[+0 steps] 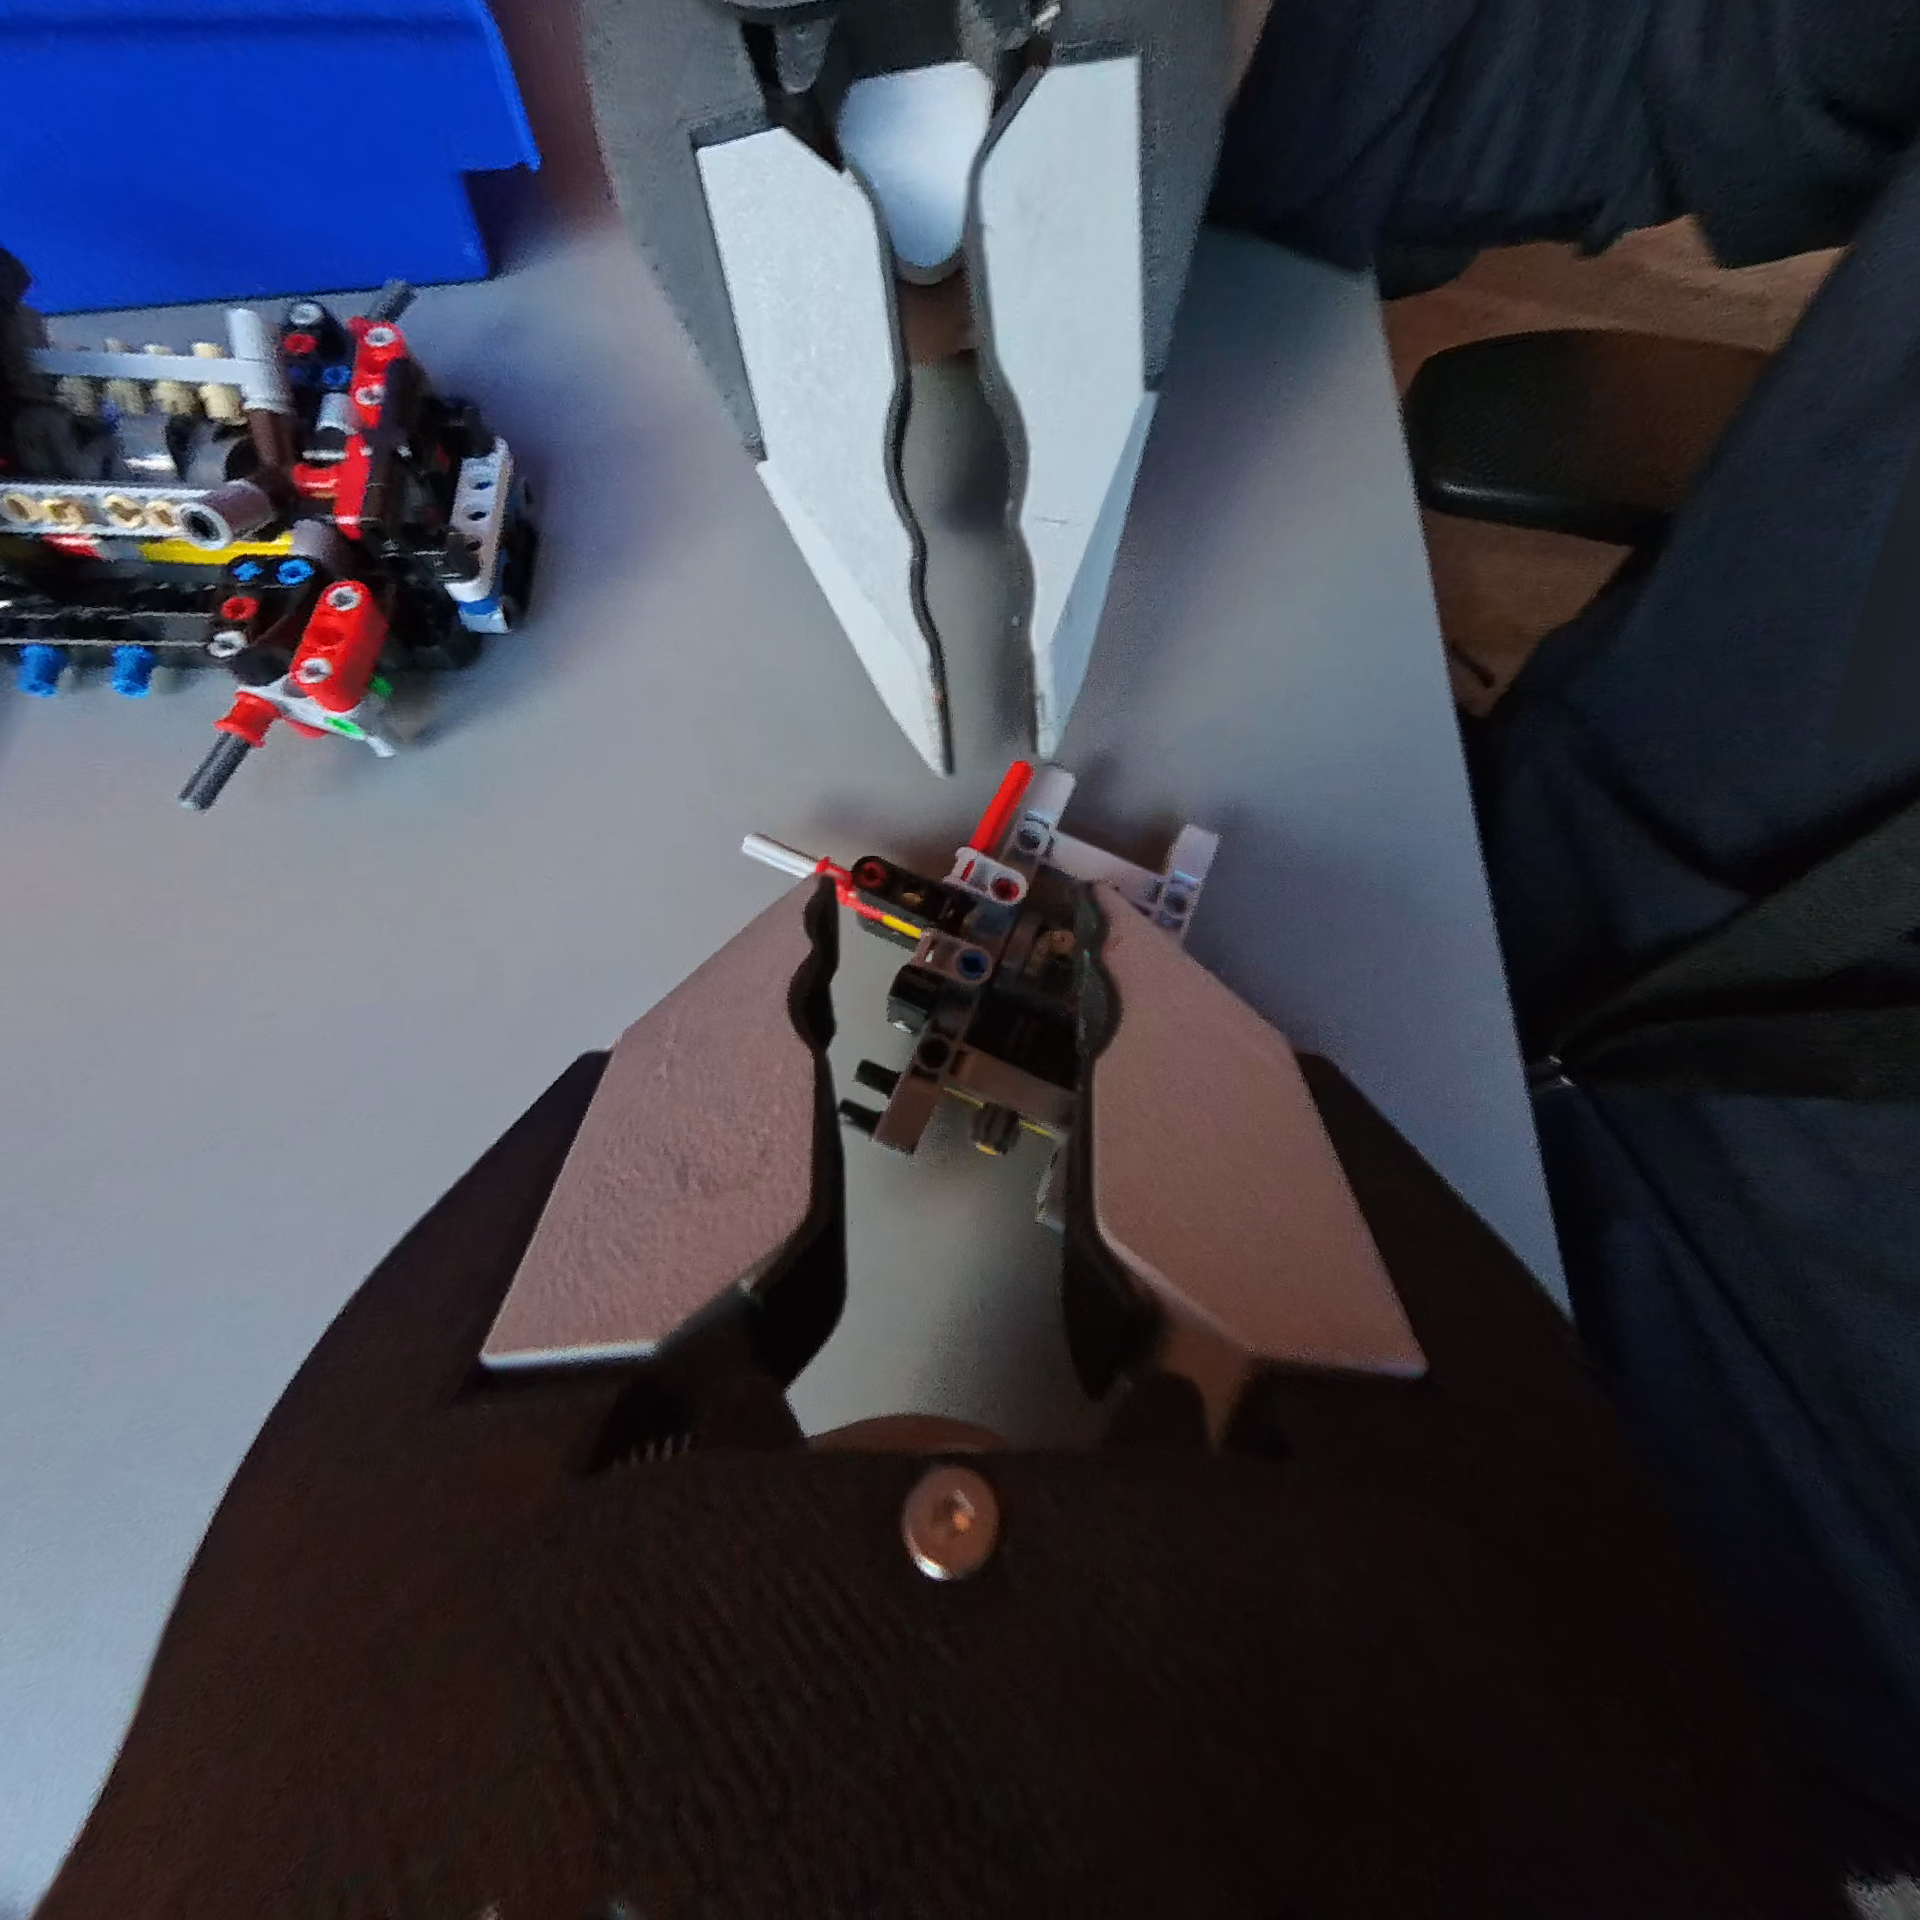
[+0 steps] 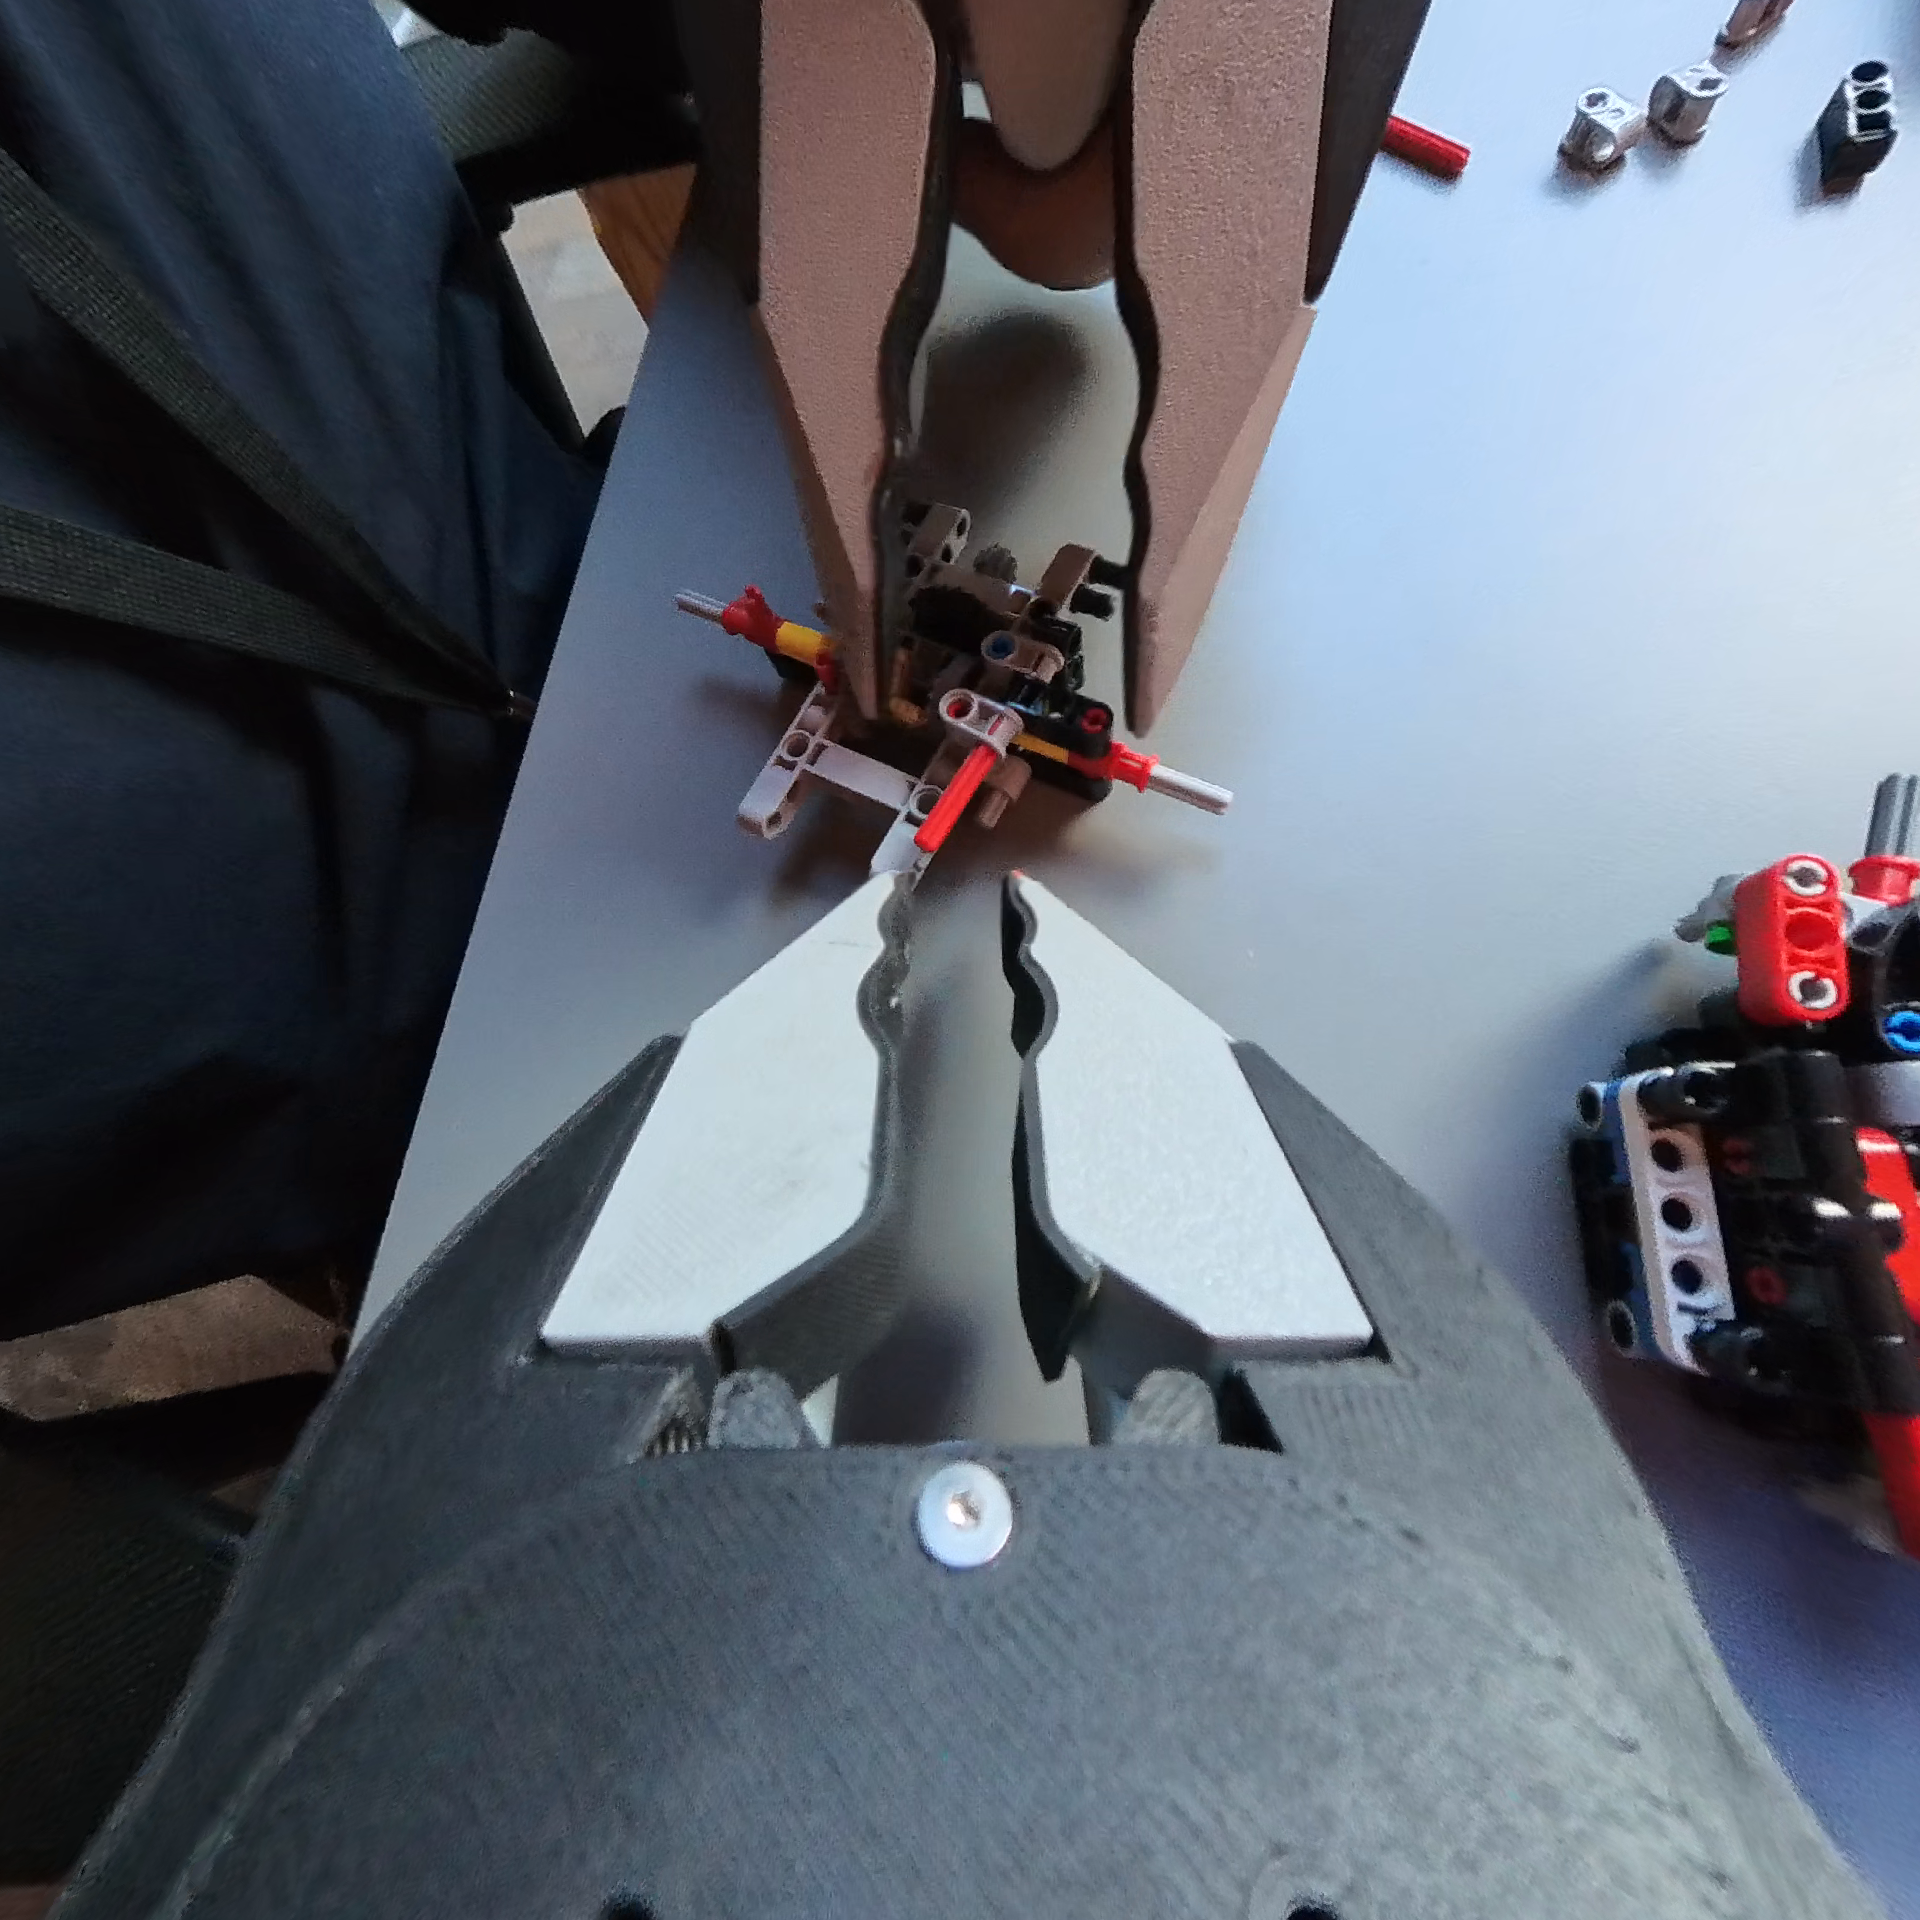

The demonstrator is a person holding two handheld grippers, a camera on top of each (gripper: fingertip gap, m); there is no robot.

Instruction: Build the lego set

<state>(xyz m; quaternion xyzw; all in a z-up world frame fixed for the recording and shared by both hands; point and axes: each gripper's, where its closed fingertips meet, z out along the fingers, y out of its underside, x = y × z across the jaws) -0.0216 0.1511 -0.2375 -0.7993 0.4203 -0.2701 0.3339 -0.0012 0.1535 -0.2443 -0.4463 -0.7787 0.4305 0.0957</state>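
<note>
Now my grey tabletop (image 2: 1455, 520) ends just beside the small brick model (image 2: 966, 675); my left tongs (image 1: 961, 894) are wide around it, my right tongs (image 2: 956, 883) narrow and bare.

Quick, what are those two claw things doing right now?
Left gripper: open, straddling the small brick assembly; one finger touches it, the other stands clear.
Right gripper: slightly open, empty, tips just short of the red rod.

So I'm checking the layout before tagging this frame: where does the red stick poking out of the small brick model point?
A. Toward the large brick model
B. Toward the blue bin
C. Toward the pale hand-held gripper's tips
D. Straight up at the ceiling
C: the red stick on the small brick model slants toward the tips of the pale hand-held gripper, just short of them.
</note>
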